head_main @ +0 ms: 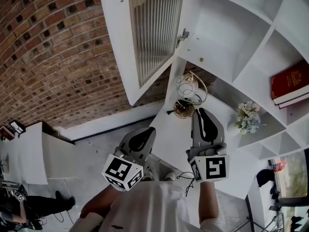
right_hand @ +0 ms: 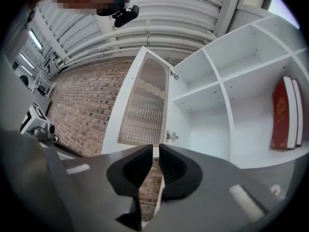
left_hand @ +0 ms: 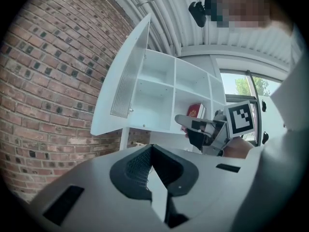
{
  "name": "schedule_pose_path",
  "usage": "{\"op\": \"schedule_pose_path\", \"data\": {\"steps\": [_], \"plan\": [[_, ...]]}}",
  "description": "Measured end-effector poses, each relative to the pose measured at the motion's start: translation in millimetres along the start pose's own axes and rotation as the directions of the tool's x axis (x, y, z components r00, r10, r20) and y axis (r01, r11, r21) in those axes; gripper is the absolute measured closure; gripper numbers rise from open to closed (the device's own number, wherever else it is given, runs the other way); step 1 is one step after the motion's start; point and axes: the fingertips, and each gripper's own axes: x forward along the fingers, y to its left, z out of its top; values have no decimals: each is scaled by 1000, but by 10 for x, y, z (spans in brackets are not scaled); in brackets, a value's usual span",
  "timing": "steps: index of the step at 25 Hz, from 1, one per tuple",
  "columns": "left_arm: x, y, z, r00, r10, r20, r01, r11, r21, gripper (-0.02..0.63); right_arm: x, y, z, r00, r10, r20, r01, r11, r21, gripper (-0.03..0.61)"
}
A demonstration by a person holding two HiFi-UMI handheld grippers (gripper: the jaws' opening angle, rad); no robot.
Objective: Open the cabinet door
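Your right gripper [right_hand: 155, 149] shows dark, rounded jaws a narrow slit apart, with nothing between them. Your left gripper [left_hand: 152, 148] has its jaws meeting at the tips, their inner faces finely ridged, and it too grips nothing. Both have smooth grey shells and carry a cube with black-and-white square markers.

The cabinet door [head_main: 154, 33] stands swung wide open above and ahead of both grippers, well apart from them. It is a flat white frame around a tall panel of vertically ribbed, cloudy glass. A small metal hinge [head_main: 183, 35] joins it to the left side of the cabinet [head_main: 227, 47]. The cabinet is a matte white grid of square compartments.

One compartment on your right holds two red hardback books [head_main: 289, 83] with pale page edges. A lower compartment has a small bunch of pale flowers [head_main: 248, 116]. Beside it, nearer your right gripper, sits a glass lamp [head_main: 188, 93] in a thin wire cage on a brass base. A rough red brick wall [head_main: 58, 57] with dark mortar lines runs to the left of the door.
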Motion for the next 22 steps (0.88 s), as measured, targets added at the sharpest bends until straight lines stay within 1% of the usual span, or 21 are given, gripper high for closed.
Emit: {"op": "schedule_pose_path", "data": {"steps": [5,11,13,16,19,22], "plan": [[19,-36,72,1000,-13,14,13,1000,20,606,-288,-222,-83,997,-67,-22,67,997,-23,543],[45,-86,119,1000,-22,16,21,999,47,606,-599,-345,-191,993,-114,-38,113,993,-29,543],[47,-104,123,1000,-25,17,24,998,52,606,-690,-367,-257,990,-128,-54,127,992,-17,543],[49,-132,124,1000,-26,17,25,998,59,606,-796,-368,-371,984,-145,-103,148,989,15,543],[55,-160,112,1000,-23,19,22,998,59,606,-826,-351,-352,989,-136,-63,137,991,8,543],[51,-185,117,1000,-24,19,23,998,64,606,-847,-338,-352,989,-136,-56,137,991,9,543]]}}
